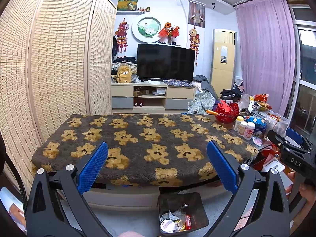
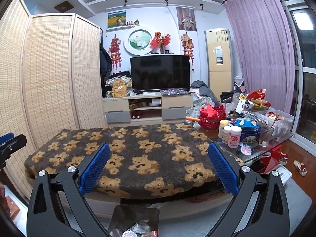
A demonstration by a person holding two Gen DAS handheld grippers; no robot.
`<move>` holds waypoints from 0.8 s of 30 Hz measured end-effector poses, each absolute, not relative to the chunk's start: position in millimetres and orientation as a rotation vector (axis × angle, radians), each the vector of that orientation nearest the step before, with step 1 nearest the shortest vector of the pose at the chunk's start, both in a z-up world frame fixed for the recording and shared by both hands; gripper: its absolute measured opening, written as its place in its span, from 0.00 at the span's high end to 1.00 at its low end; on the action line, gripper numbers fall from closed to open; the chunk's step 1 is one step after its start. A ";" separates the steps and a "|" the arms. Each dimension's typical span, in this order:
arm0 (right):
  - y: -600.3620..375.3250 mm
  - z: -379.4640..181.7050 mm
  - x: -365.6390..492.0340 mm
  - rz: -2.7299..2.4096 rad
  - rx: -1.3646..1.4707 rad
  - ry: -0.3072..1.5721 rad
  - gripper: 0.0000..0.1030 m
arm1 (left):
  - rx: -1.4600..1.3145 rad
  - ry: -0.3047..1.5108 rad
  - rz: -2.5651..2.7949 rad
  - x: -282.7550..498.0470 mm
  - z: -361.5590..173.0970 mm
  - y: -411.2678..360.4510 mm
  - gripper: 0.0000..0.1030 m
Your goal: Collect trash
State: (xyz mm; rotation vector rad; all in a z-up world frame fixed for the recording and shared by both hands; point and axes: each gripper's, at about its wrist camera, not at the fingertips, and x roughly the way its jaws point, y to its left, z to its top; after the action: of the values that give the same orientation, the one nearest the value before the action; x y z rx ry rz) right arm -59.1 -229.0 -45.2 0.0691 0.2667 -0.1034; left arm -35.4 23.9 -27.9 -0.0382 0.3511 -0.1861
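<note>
A dark trash bin (image 1: 182, 213) stands on the floor below the table's near edge, holding crumpled wrappers, a lid and a red can; it also shows in the right wrist view (image 2: 136, 221). My left gripper (image 1: 157, 165) is open and empty, held above the near edge of the bear-print table cover (image 1: 138, 138). My right gripper (image 2: 158, 166) is open and empty over the same cover (image 2: 138, 150). The right gripper's body shows at the right edge of the left wrist view (image 1: 292, 156). The left gripper's tip shows at the left edge of the right wrist view (image 2: 11, 144).
On the table's right end stand a red basket (image 2: 212, 117), small bottles (image 2: 234, 136), a blue tin (image 2: 249, 133), a glass (image 2: 265, 135), a hairbrush (image 2: 246, 150) and snack bags (image 2: 256, 96). A woven screen (image 1: 59, 59) stands left. A TV (image 1: 165, 62) is behind.
</note>
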 end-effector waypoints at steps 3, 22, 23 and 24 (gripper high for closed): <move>-228.9 -45.4 -59.0 -0.103 0.070 0.267 0.03 | -0.036 0.352 -0.187 -35.1 -27.5 23.8 0.08; -227.8 -45.6 -58.7 -0.103 0.071 0.268 0.03 | -0.035 0.343 -0.185 -34.0 -26.3 24.7 0.08; -227.4 -45.7 -58.7 -0.104 0.072 0.267 0.03 | -0.034 0.343 -0.184 -33.9 -26.3 25.1 0.08; -228.2 -45.5 -59.0 -0.104 0.072 0.267 0.03 | -0.034 0.343 -0.185 -33.7 -26.2 25.2 0.08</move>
State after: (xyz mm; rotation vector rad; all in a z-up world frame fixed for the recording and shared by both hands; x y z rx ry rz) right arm -59.0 -228.2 -45.5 0.0720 0.2667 -0.1043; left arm -33.7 25.2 -26.2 -0.0342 0.3427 -0.1847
